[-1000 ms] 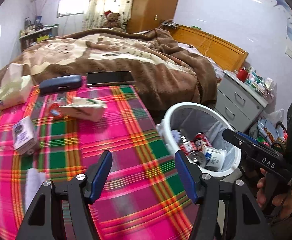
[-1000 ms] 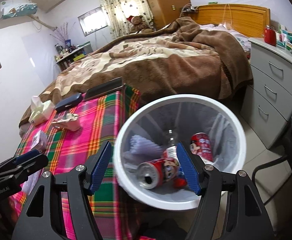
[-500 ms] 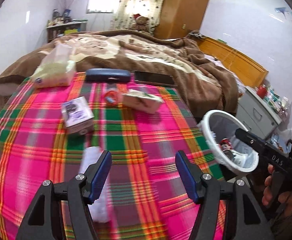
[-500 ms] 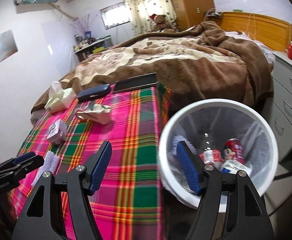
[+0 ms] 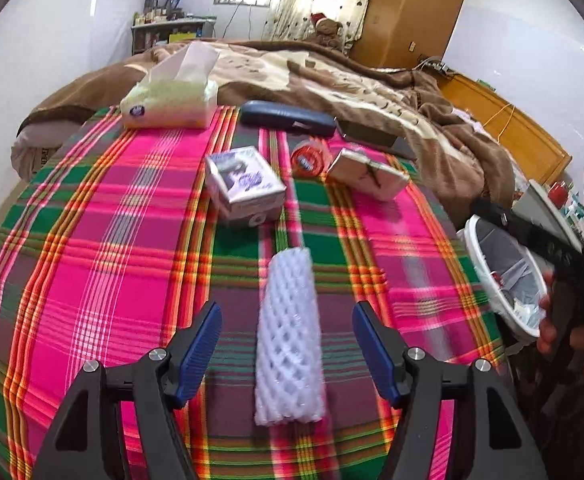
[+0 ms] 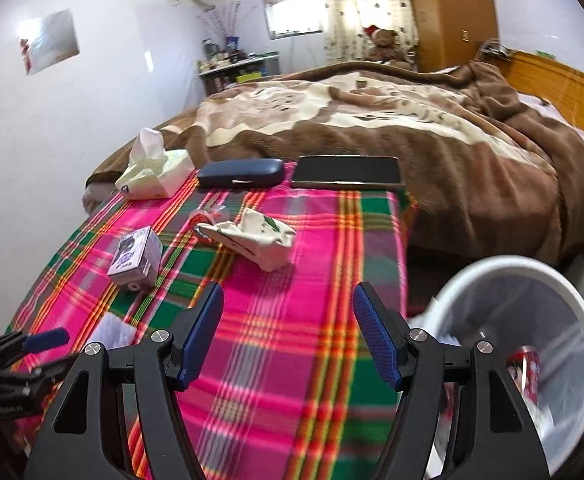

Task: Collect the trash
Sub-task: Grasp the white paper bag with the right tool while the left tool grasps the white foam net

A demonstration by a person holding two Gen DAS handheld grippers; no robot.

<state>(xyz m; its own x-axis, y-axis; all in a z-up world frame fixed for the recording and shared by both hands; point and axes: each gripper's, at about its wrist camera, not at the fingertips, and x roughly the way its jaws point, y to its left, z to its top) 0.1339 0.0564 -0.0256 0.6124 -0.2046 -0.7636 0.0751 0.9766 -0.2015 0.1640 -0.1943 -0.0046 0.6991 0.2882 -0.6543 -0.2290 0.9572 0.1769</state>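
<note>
Plaid cloth (image 5: 103, 280); foam sleeve (image 5: 289, 336) whole leftward only

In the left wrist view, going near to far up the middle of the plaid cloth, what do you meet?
Left gripper, open → white foam net sleeve → small printed box → dark blue case → brown blanket.

On the tablecloth (image 5: 91, 264), the foam net sleeve (image 5: 289, 340) lies at lower centre of my left view, between my left gripper's (image 5: 287, 344) spread jaws. Above it sits a small box (image 5: 243, 188), with a crushed carton (image 5: 368, 174) to its right. A tissue pack (image 5: 169, 98) lies upper left. The bin (image 5: 504, 276) stands at the right edge, beside the table.
</note>
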